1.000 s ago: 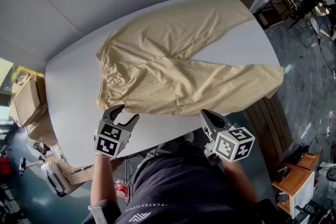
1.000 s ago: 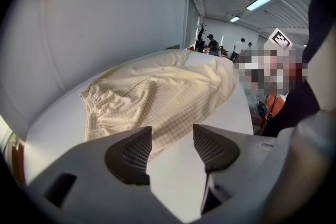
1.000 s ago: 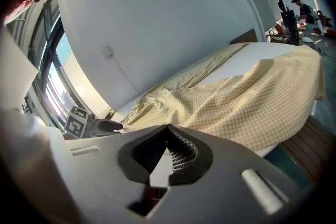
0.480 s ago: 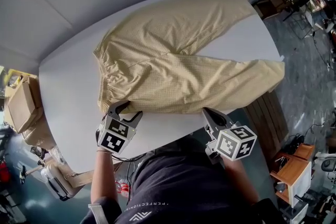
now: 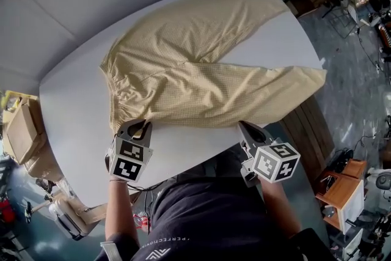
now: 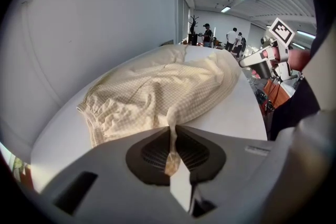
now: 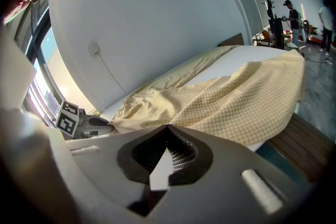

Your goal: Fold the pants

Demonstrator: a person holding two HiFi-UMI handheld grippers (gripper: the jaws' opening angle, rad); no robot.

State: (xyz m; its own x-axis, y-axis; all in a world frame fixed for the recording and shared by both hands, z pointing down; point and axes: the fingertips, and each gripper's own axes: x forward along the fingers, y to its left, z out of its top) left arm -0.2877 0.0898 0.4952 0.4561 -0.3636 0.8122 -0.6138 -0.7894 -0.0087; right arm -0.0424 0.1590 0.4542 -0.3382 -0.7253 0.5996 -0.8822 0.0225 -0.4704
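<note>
Pale yellow checked pants (image 5: pixel 183 73) lie spread on the white table (image 5: pixel 73 113), waistband at the left, legs running right. One leg end hangs over the table's right edge. My left gripper (image 5: pixel 139 126) is at the near waist corner; its jaws have just been closing and are now shut on a pinch of the fabric (image 6: pixel 171 136). My right gripper (image 5: pixel 244 126) is shut with nothing between its fingers, its tips (image 7: pixel 167 126) just short of the near leg's edge (image 7: pixel 231 107).
Cardboard boxes (image 5: pixel 23 125) stand on the floor to the left of the table. A wooden bench (image 5: pixel 314 131) sits under the hanging leg end on the right. Beyond the table's far end, several people (image 6: pixel 231 38) stand.
My left gripper moved forward onto the waist corner and went from open to shut on the fabric. The right gripper stayed shut and stayed in about the same spot.
</note>
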